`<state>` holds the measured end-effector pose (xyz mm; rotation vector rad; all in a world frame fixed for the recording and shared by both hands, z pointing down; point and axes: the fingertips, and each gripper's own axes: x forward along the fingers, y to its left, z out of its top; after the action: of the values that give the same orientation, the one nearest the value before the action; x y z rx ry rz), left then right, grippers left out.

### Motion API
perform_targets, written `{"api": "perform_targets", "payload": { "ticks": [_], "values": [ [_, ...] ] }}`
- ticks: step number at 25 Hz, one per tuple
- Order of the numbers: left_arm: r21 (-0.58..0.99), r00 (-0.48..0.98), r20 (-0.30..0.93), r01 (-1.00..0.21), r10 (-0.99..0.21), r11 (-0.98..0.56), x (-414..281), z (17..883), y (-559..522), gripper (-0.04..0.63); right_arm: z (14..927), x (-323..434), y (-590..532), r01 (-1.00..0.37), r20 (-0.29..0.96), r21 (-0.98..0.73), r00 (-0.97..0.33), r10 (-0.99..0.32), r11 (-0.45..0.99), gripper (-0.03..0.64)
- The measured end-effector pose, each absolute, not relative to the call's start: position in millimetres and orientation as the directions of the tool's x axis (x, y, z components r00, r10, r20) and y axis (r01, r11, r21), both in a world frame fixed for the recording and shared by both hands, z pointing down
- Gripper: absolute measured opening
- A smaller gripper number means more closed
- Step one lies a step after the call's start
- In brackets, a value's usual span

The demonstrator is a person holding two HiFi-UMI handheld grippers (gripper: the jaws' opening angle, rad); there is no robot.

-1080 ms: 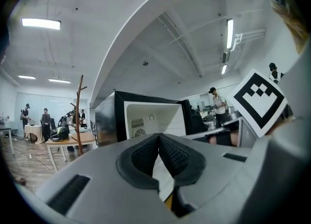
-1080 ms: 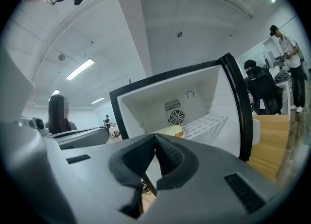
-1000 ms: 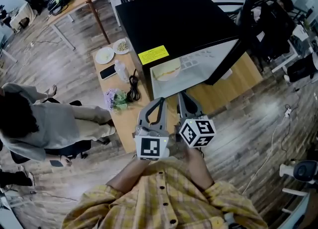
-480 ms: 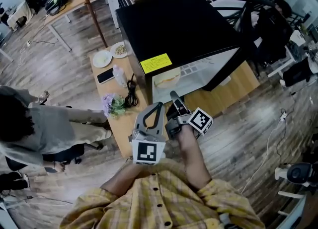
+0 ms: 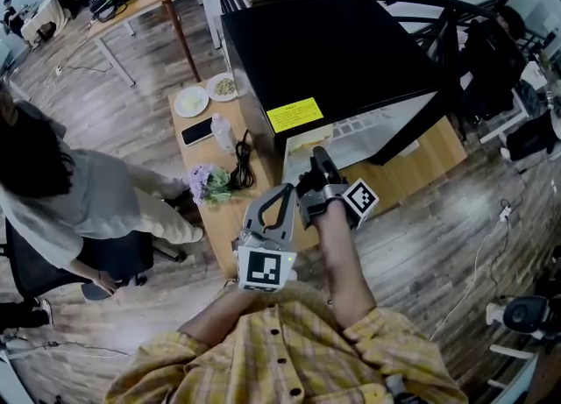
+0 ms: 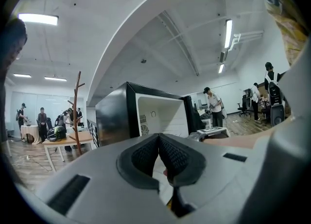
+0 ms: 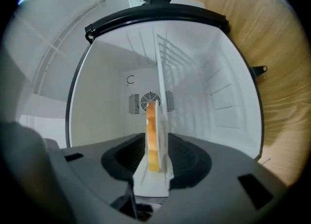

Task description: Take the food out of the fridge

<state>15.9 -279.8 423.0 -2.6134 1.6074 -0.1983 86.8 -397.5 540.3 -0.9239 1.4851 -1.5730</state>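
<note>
Head view, left to right.

1. Person point(image 5: 61, 192), seated, at 9 o'clock of the view.
2. Low wooden table point(image 5: 230, 218), at 9 o'clock of the fridge and against its side. On it, from 12 towards 6 o'clock:
   - two plates point(image 5: 190, 101), side by side;
   - phone point(image 5: 197, 131), dark and lying flat;
   - clear bottle point(image 5: 223, 133), just at 3 o'clock of the phone;
   - black cable point(image 5: 242, 166), bunched;
   - flowers point(image 5: 210, 185), at 8 o'clock of the cable.
3. Left gripper point(image 5: 279, 198), over the table's near end at 7 o'clock of the fridge opening. Its own view shows the tongs pressed together, pad against pad, with nothing between them.
4. Fridge point(image 5: 333, 52), black outside and white inside. It carries a yellow label point(image 5: 294, 116) above the opening. The door stands swung out towards 3 o'clock.
5. Right gripper point(image 5: 317, 159), at 6 o'clock of the label, with its tips inside the opening. Its own view shows the tongs closed onto the near edge of a white plate point(image 7: 163, 135), one pad on each face.
6. Food point(image 7: 152, 135), orange-brown, seen edge-on. It lies on the plate inside the fridge, in line with the fan grille point(image 7: 150, 101) on the back wall.
7. Wire shelf point(image 7: 175, 58), running from the plate towards 12 o'clock in the right gripper view.
</note>
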Motion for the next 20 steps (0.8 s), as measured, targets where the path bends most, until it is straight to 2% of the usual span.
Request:
{"api": "perform_targets", "payload": {
  "ticks": [4,9,20],
  "values": [
    [-0.120,0.439,0.068,-0.888,-0.896,-0.445,11,424,-280,0.008,545,83,-406,0.070,0.015,-0.996,-0.428,-0.904,-0.049,0.137],
    [-0.111,0.429,0.081,-0.893,-0.900,-0.436,5,427,-279,0.008,547,82,-409,0.063,0.066,-0.993,-0.416,-0.907,-0.101,0.044],
    [-0.104,0.440,0.085,-0.888,-0.894,-0.447,7,429,-270,0.008,539,93,-387,0.035,0.092,-0.993,-0.398,-0.913,-0.115,0.018]
  ]
}}
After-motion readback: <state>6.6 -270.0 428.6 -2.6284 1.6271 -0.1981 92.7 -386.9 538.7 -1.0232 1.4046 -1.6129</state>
